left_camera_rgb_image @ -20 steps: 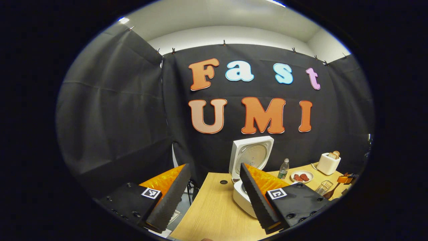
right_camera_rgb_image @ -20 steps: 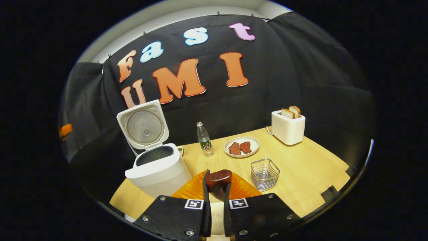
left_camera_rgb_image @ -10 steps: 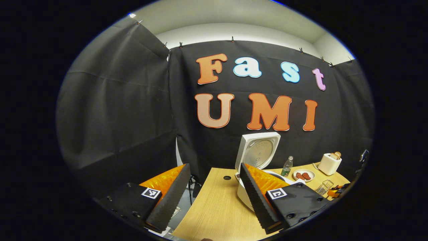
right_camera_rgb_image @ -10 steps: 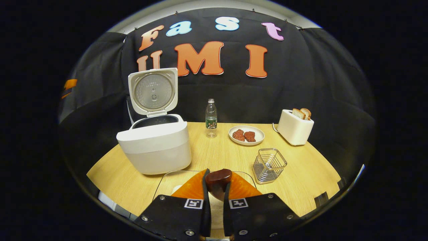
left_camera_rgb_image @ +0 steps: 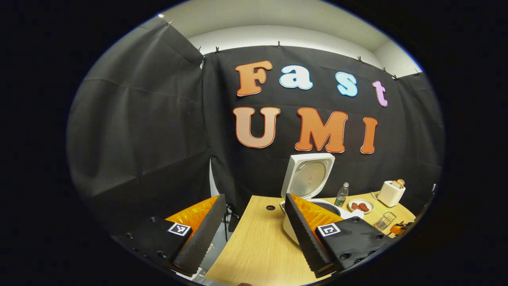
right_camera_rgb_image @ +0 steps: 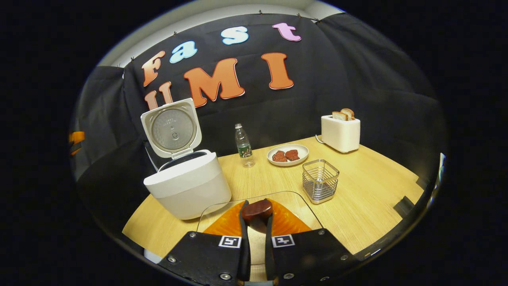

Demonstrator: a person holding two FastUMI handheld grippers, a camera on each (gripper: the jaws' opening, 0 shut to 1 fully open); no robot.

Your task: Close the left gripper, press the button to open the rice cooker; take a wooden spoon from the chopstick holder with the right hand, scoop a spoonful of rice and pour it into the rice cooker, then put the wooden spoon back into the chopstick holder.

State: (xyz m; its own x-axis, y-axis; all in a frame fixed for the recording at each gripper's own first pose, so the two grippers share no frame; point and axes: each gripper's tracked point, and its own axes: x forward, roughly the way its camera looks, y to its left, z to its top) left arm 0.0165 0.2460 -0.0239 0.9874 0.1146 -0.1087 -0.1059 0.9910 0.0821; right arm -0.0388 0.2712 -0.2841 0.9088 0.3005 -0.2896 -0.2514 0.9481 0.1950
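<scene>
The white rice cooker point(right_camera_rgb_image: 188, 184) stands on the wooden table point(right_camera_rgb_image: 369, 190) with its lid point(right_camera_rgb_image: 171, 129) up. My right gripper point(right_camera_rgb_image: 257, 204) is shut on the dark wooden spoon point(right_camera_rgb_image: 257, 216). It hovers over a clear glass dish point(right_camera_rgb_image: 305, 202) with something pale in it. The wire chopstick holder point(right_camera_rgb_image: 320, 180) stands empty to the right of the dish. My left gripper point(left_camera_rgb_image: 252, 234) is open with nothing between its fingers, off the table's left end. From there the cooker's lid point(left_camera_rgb_image: 308, 176) rises behind its right finger point(left_camera_rgb_image: 305, 234).
Behind the cooker stand a water bottle point(right_camera_rgb_image: 243, 145), a plate with two brown pieces point(right_camera_rgb_image: 287, 155) and a white toaster with bread point(right_camera_rgb_image: 340, 133). The table point(left_camera_rgb_image: 258, 246) has a small round hole point(left_camera_rgb_image: 270, 207) near its left end.
The right gripper view has tilted and shifted, and more of the glass dish now shows under the spoon. The left gripper has drifted slightly and stays open. The cooker's lid stays up.
</scene>
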